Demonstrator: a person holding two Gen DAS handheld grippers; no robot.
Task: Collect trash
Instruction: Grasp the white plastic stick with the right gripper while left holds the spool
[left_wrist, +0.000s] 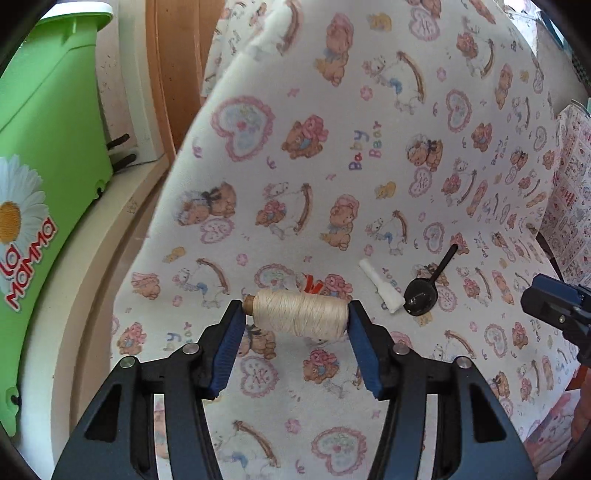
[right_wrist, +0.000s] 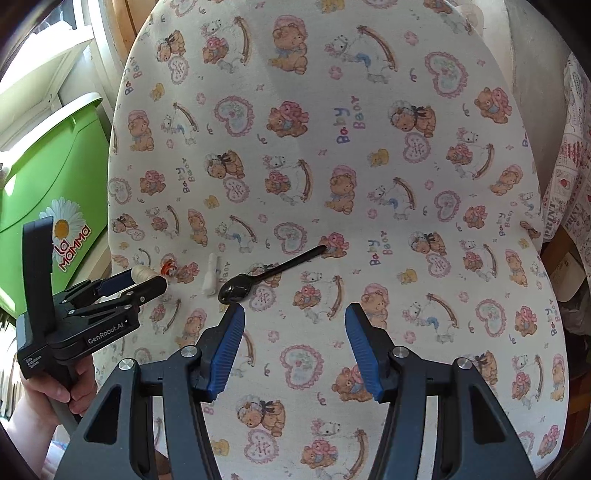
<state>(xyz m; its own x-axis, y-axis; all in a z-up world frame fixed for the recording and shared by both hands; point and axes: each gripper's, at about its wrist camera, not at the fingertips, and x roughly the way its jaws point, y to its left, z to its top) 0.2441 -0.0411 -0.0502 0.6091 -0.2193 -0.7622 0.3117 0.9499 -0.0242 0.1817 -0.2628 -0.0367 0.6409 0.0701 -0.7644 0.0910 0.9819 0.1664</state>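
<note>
A spool of cream thread (left_wrist: 301, 314) lies crosswise on the teddy-bear print cloth (left_wrist: 369, 155). My left gripper (left_wrist: 296, 308) is shut on it, one blue pad at each end. Just behind it an orange scrap (left_wrist: 312, 284) peeks out. To the right lie a small white paper roll (left_wrist: 380, 288) and a black plastic spoon (left_wrist: 421, 295). In the right wrist view my right gripper (right_wrist: 295, 310) hangs open over the cloth with nothing between its pads. The black spoon (right_wrist: 236, 290) has its bowl just beyond the left fingertip. The white roll (right_wrist: 211, 278) lies left of it.
A green plastic bin (left_wrist: 48, 147) with a daisy label stands left of the cloth-covered surface, next to a wooden frame (left_wrist: 173, 55). A hand (right_wrist: 55, 391) holds the left gripper (right_wrist: 147, 280) at the lower left. Patterned fabric (right_wrist: 569, 184) hangs at the right edge.
</note>
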